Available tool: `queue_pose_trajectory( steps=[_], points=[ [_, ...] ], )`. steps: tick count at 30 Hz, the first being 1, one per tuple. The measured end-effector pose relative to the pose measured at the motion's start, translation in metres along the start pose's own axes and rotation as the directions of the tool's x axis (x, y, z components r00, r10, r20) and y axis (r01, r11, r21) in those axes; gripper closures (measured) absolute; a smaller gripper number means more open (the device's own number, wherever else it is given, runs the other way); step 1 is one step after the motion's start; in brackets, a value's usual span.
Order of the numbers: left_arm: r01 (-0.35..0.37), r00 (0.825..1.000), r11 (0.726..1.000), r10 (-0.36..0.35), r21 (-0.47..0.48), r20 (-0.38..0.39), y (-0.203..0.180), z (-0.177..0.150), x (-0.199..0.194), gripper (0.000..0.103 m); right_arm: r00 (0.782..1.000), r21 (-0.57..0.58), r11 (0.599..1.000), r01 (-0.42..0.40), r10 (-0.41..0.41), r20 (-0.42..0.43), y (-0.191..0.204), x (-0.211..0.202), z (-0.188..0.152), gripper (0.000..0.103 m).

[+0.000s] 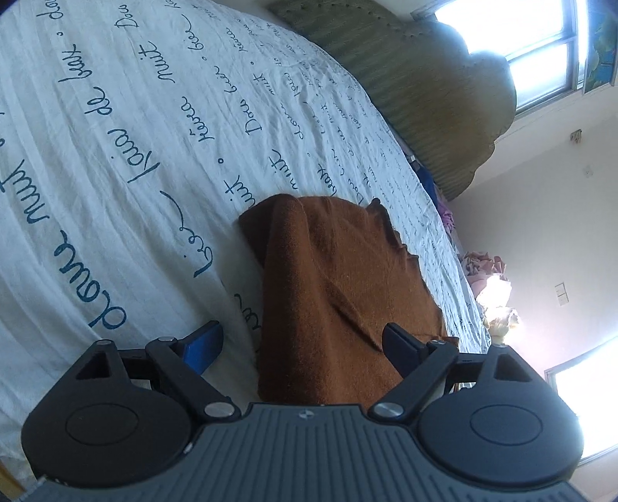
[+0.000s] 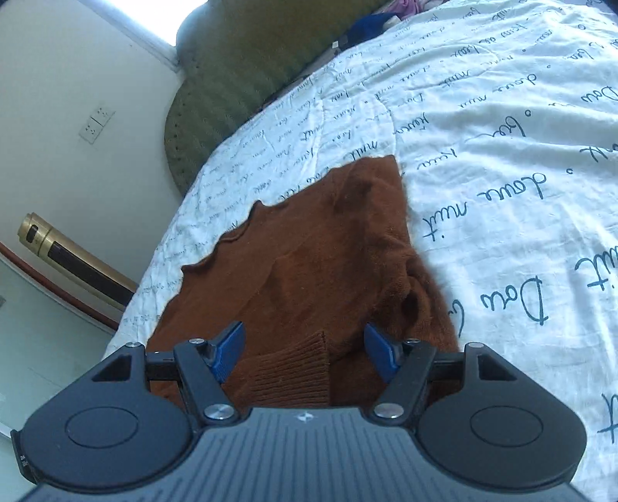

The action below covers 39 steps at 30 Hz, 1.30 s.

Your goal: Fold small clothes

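Observation:
A small rust-brown knitted sweater (image 1: 332,278) lies partly folded on a white bedsheet printed with blue script (image 1: 116,135). My left gripper (image 1: 303,340) is open, close over the sweater's near edge, its jaws straddling the cloth. In the right wrist view the sweater (image 2: 309,247) lies spread, with a ribbed cuff (image 2: 289,370) between the jaws. My right gripper (image 2: 305,351) is open just above that cuff, holding nothing.
A green padded headboard (image 1: 417,85) stands at the bed's far end, also in the right wrist view (image 2: 239,69). Pink and purple clothes (image 1: 483,266) lie by the bed's edge. A gold cylindrical appliance (image 2: 73,255) stands beside the bed. Windows (image 1: 521,34) glare brightly.

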<state>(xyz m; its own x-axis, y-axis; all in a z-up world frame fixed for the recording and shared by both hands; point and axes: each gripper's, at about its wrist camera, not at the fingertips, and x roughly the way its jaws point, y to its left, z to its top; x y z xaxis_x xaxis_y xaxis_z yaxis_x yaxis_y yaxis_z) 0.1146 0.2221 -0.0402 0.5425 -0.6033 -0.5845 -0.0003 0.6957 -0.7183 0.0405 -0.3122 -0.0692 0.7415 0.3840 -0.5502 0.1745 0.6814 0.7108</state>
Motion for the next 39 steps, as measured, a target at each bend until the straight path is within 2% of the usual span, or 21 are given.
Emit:
queue_pose_trajectory(
  steps=[2,3,4,5,6,7,11,17,22,26,30,35,36,37,38,39],
  points=[
    [0.008,1.000,1.000,-0.008,0.012,-0.011,-0.004,0.000,0.000,0.021,1.000,-0.035,0.999,-0.005,0.004,-0.027,0.003,0.004,-0.006,0.042],
    [0.020,1.000,1.000,-0.020,0.014,-0.019,-0.004,0.000,0.000,0.025,0.999,-0.064,0.998,-0.005,0.003,-0.033,0.007,0.003,-0.010,0.052],
    [0.030,0.999,1.000,-0.029,0.010,-0.034,-0.004,0.000,0.002,0.038,0.999,-0.072,0.997,-0.011,0.008,-0.043,0.009,0.003,-0.014,0.063],
    [0.028,0.998,1.000,-0.028,0.001,-0.050,-0.003,-0.001,0.004,0.058,0.998,-0.085,0.996,-0.019,0.014,-0.064,0.012,0.005,-0.018,0.087],
    [0.026,0.997,1.000,-0.026,-0.006,-0.071,-0.001,-0.001,0.008,0.068,0.997,-0.111,0.993,-0.024,0.016,-0.073,0.016,0.007,-0.022,0.094],
    [0.030,0.996,1.000,-0.030,-0.008,-0.086,0.000,-0.003,0.010,0.082,0.998,-0.159,0.987,-0.011,0.001,-0.063,0.023,0.007,-0.027,0.094],
    [0.035,0.997,0.999,-0.038,-0.034,-0.072,0.004,-0.008,0.007,0.090,1.000,-0.254,0.967,0.009,-0.008,0.006,0.048,-0.007,-0.026,0.097],
    [0.028,0.999,0.996,-0.032,-0.088,-0.042,0.002,-0.011,-0.008,0.091,0.995,-0.387,0.922,0.030,0.010,0.101,0.088,-0.021,0.013,0.097],
    [0.007,0.999,0.999,-0.009,-0.047,-0.042,-0.017,-0.015,-0.012,0.089,0.987,-0.434,0.897,0.085,-0.016,0.160,0.096,-0.026,0.055,0.098],
    [-0.055,0.998,0.998,0.055,-0.003,-0.037,-0.028,-0.016,-0.011,0.058,0.981,-0.419,0.897,0.143,-0.072,0.181,0.078,-0.033,0.073,0.098],
    [-0.069,0.998,0.998,0.069,0.007,-0.008,-0.034,-0.011,-0.014,0.057,0.977,-0.347,0.918,0.194,-0.150,0.149,0.035,-0.028,0.076,0.097],
    [-0.094,0.995,0.995,0.094,0.041,-0.012,-0.050,0.000,-0.005,0.055,0.980,-0.289,0.937,0.196,-0.179,0.085,-0.002,-0.011,0.069,0.097],
    [-0.097,0.995,0.994,0.098,0.047,-0.011,-0.055,0.001,-0.002,0.050,0.982,-0.275,0.943,0.185,-0.172,0.072,-0.006,-0.008,0.069,0.097],
    [-0.094,0.995,0.994,0.095,0.053,-0.009,-0.060,0.002,0.001,0.039,0.982,-0.273,0.944,0.187,-0.176,0.065,-0.007,-0.005,0.069,0.097],
    [-0.094,0.995,0.994,0.095,0.060,-0.006,-0.064,0.003,0.004,0.032,0.983,-0.279,0.943,0.183,-0.174,0.057,-0.007,-0.003,0.068,0.097],
    [-0.106,0.994,0.991,0.107,0.084,-0.003,-0.070,0.003,0.011,0.032,0.986,-0.281,0.945,0.168,-0.160,0.052,-0.006,-0.002,0.068,0.097]
  ],
)
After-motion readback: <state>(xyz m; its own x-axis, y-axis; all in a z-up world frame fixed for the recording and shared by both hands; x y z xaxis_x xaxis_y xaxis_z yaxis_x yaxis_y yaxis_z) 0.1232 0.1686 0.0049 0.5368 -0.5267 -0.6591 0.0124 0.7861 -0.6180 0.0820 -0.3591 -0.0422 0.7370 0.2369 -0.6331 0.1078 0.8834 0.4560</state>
